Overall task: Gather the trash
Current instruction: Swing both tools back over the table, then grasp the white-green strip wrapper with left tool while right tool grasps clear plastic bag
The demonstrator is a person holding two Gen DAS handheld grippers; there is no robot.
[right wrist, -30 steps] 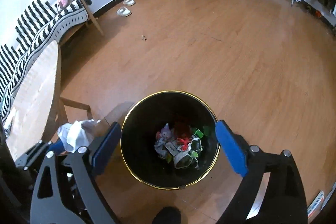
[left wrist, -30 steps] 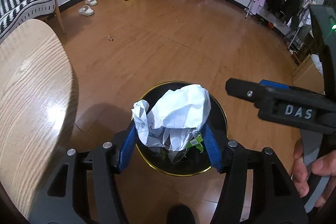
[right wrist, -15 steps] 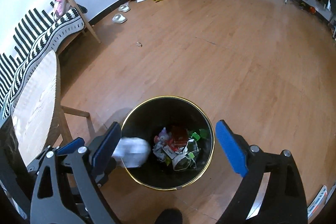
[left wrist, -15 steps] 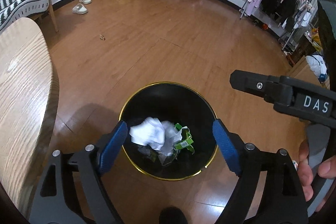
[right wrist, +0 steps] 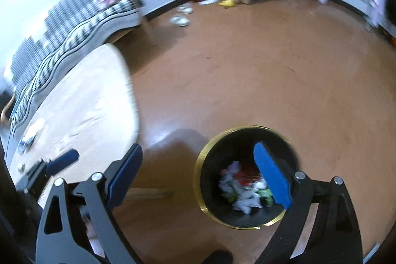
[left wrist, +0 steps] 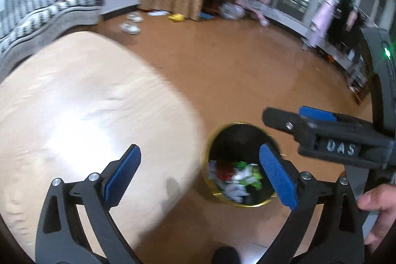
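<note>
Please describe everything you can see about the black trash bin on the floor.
The trash bin is round, black inside, with a thin gold-coloured rim. It stands upright on the brown wooden floor, beside the light wooden table, lid absent. Crumpled white paper and green and red scraps lie at its bottom. Nothing is seen touching it; details are blurred.

Raised white letters "DAS" on the black plastic body of the right gripper [left wrist: 300, 119], seen from the left wrist. Nothing else legible.
</note>
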